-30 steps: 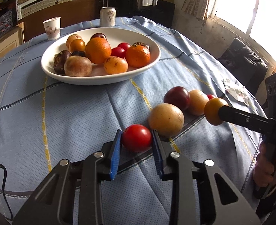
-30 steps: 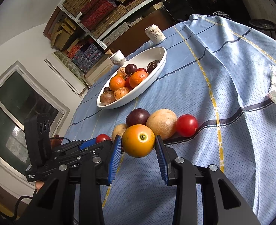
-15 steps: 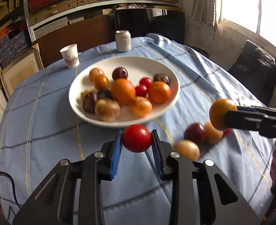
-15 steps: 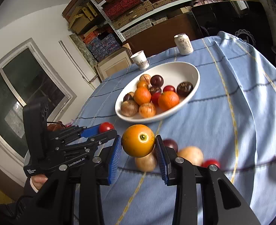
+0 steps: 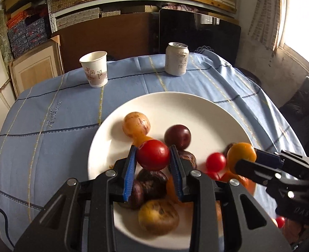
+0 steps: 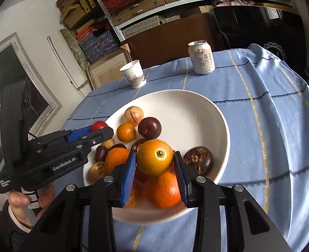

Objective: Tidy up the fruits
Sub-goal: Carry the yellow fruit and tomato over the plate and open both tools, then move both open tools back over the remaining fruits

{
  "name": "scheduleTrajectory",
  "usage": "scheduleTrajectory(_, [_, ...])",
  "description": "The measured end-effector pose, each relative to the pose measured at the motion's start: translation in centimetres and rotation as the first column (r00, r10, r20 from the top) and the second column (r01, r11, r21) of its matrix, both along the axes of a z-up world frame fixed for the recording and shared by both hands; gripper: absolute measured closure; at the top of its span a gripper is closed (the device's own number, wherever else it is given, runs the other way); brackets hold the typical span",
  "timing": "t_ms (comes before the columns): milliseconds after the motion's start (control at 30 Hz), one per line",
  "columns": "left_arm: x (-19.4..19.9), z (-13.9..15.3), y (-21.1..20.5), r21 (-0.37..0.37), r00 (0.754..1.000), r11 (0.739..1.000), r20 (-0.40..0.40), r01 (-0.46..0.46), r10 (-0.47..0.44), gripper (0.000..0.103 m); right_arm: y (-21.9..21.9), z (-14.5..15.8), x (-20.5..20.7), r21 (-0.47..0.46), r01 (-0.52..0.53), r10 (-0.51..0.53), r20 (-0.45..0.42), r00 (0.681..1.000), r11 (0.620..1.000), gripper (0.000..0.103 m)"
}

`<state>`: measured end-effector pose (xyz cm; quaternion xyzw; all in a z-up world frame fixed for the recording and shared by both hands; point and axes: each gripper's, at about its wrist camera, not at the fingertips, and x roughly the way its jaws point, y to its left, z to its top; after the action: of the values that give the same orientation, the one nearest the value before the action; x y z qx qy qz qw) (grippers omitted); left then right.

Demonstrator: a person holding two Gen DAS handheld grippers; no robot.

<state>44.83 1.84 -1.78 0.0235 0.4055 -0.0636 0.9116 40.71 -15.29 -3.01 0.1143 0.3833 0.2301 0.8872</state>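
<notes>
Blue-padded left gripper (image 5: 153, 157) has its fingers easing apart with a red tomato (image 5: 153, 155) between them, above the white bowl (image 5: 196, 105) of fruit on the table (image 5: 49, 126). Right wrist view: the right gripper (image 6: 155, 160) fingers, likewise opening, bracket an orange fruit (image 6: 155, 157) over the same bowl.

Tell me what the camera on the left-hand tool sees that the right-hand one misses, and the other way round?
Only the left view: a bright window and a dark seat beside the table. Only the right view: the person's hand gripping the left tool's handle, and a framed panel on the wall. Both: the white plate, paper cup, can, the left tool holding a red tomato, and the right tool holding an orange fruit, jaws easing open.
</notes>
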Motion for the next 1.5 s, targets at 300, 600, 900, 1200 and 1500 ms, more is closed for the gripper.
scheduleTrajectory(300, [-5.5,2.4,0.5,-0.047,0.993,0.998,0.112,-0.042,0.047,0.007,-2.4,3.7,-5.5,0.015,0.002,-0.005,0.152,0.988,1.000,0.033])
scheduleTrajectory(600, [-14.7,1.9,0.2,-0.123,0.991,0.991,0.122,-0.045,0.060,0.004,-4.9,3.5,-11.8,-0.086,0.100,-0.075,0.252,0.965,0.991,0.004])
scheduleTrajectory(900, [-18.9,-1.4,-0.2,-0.121,0.991,0.989,0.087,-0.088,0.099,0.004,-7.7,0.0,-15.0,-0.170,0.023,-0.006,0.100,0.995,0.985,0.004])
scheduleTrajectory(1200, [-19.4,-1.9,-1.7,-0.055,0.993,0.996,0.089,-0.067,0.072,0.004,-7.1,-2.8,-15.8,-0.252,-0.094,0.098,0.002,0.995,0.963,0.030])
scheduleTrajectory(1500, [-19.1,-1.9,-0.9,-0.094,0.995,0.993,0.061,-0.077,0.083,0.004,-6.6,-3.7,-15.8,-0.292,-0.105,0.103,-0.020,0.994,0.951,0.053])
